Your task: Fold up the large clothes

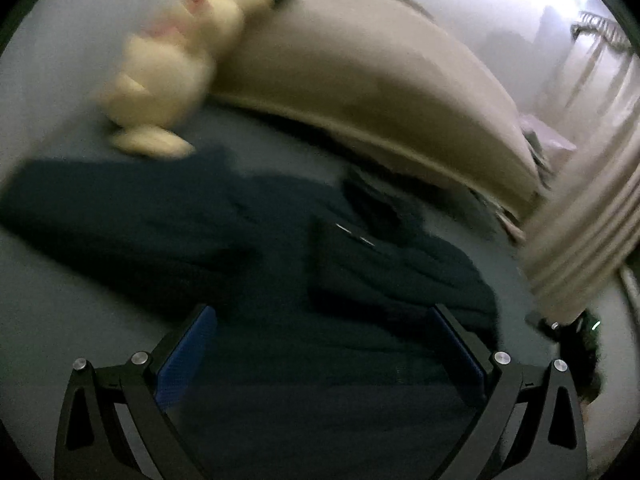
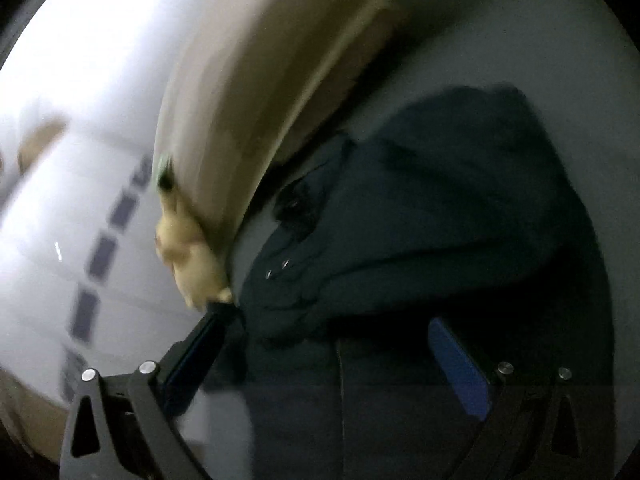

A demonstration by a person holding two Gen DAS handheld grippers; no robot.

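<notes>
In the left wrist view, a cream plush toy (image 1: 160,88) sits at upper left on the grey-blue bed sheet (image 1: 48,320), a beige headboard (image 1: 372,76) spans the centre, and pleated curtains (image 1: 580,216) hang at right. The dark navy garment (image 1: 240,240) lies spread across the middle. The left gripper (image 1: 324,344) stands wide with nothing between its pads; the right gripper (image 2: 332,356) likewise gapes over the cloth.
</notes>
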